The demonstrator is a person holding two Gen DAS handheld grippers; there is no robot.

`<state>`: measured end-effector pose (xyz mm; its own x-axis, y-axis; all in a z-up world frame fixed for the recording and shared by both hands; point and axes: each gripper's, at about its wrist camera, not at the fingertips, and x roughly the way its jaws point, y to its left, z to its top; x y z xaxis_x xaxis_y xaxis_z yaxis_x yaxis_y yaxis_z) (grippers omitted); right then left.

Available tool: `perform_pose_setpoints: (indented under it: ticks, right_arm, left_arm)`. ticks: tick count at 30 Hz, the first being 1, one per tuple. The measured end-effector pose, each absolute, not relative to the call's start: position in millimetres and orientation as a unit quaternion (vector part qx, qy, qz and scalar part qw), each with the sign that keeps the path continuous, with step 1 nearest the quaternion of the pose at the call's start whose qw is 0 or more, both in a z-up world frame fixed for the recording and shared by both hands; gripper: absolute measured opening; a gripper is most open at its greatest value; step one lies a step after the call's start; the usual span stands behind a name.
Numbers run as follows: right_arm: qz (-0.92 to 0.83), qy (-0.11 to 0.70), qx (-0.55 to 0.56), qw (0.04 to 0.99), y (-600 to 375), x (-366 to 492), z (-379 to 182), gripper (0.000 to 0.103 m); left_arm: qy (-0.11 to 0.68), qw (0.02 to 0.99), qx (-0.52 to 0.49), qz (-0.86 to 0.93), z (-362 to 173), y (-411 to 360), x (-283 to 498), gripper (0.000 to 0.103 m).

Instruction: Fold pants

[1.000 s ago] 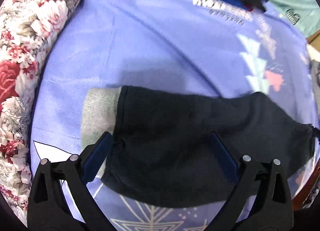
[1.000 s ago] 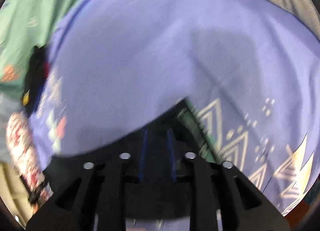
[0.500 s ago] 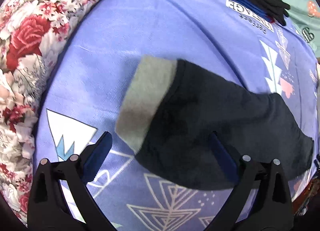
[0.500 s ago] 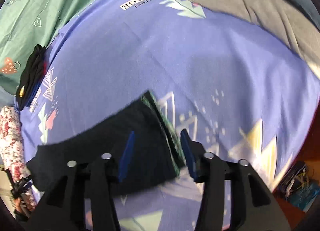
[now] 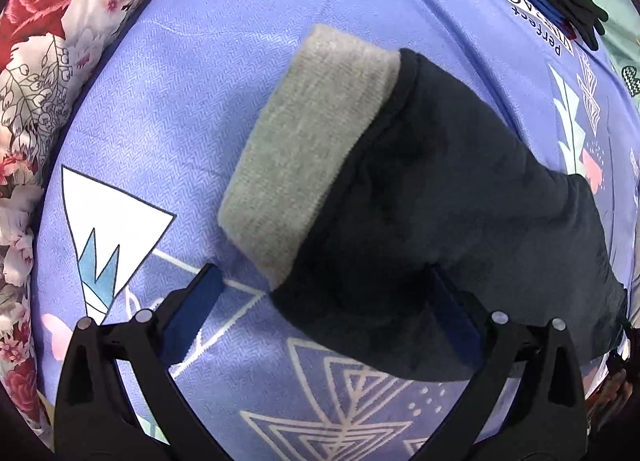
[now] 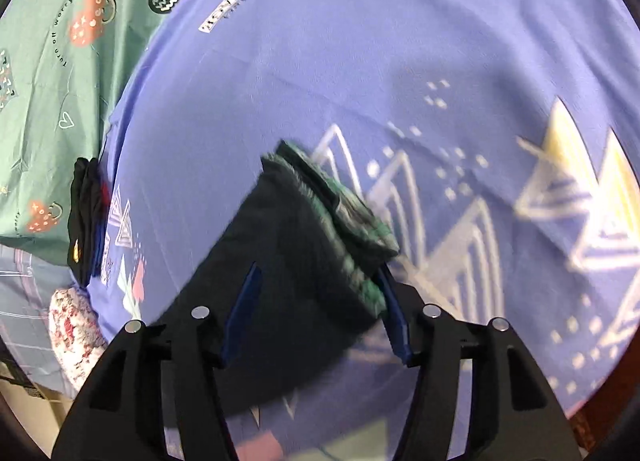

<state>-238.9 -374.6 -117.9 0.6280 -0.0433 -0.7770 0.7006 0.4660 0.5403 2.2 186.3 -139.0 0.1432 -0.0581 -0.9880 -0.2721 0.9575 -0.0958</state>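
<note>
Both my tongs now stand wide, holding nothing. Left view: my left tongs (image 5: pixel 320 301) have backed off — the pants (image 5: pixel 440 221), dark fleece with a grey ribbed cuff (image 5: pixel 308 149), lie folded on the purple sheet (image 5: pixel 180 101), floral bedding (image 5: pixel 36 41) beside. Right view: my right tongs (image 6: pixel 316 301) straddle the green-edged end (image 6: pixel 340 205); a black folded stack (image 6: pixel 86 217) lies well apart.

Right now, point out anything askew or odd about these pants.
The dark pants lie slantwise on the purple sheet, not squared. The edge by the green waistband is bunched, not flat. Nothing torn.
</note>
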Motion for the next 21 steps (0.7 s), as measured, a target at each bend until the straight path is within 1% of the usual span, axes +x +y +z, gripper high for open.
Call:
perform_pose_setpoints:
  ticks: [2, 3, 4, 5, 7, 10, 13, 16, 19, 21]
  right_arm:
    - [-0.249, 0.365, 0.437, 0.784, -372, -229, -117, 0.058]
    - [-0.254, 0.371, 0.424, 0.786, -371, -225, -116, 0.049]
    - [-0.260, 0.381, 0.414, 0.785, -371, -223, -116, 0.023]
    - [-0.252, 0.386, 0.423, 0.780, -373, -223, -121, 0.018]
    - [-0.247, 0.373, 0.450, 0.773, -373, -226, -117, 0.015]
    - [-0.203, 0.342, 0.475, 0.785, -362, -221, -92, 0.015]
    - [-0.135, 0.340, 0.462, 0.808, -334, -205, -64, 0.015]
    - [-0.048, 0.356, 0.436, 0.825, -290, -174, -47, 0.015]
    - [-0.008, 0.389, 0.420, 0.820, -258, -150, -59, 0.015]
    - [0.012, 0.427, 0.385, 0.818, -230, -130, -75, 0.015]
  left_arm:
    - [0.650, 0.746, -0.127, 0.071, -138, 189, 0, 0.101]
    - [0.648, 0.748, -0.127, 0.070, -138, 188, 0, 0.101]
    - [0.647, 0.749, -0.126, 0.069, -140, 184, 5, 0.101]
    - [0.646, 0.750, -0.127, 0.068, -140, 183, 6, 0.101]
    - [0.640, 0.755, -0.127, 0.065, -134, 197, -9, 0.101]
    - [0.644, 0.752, -0.128, 0.059, -130, 202, -10, 0.101]
    - [0.649, 0.743, -0.150, 0.068, -129, 206, -7, 0.101]
    - [0.647, 0.739, -0.176, 0.072, -126, 211, -6, 0.101]
    - [0.636, 0.750, -0.172, 0.057, -116, 208, -2, 0.101]
    - [0.628, 0.760, -0.159, 0.053, -107, 207, -1, 0.101]
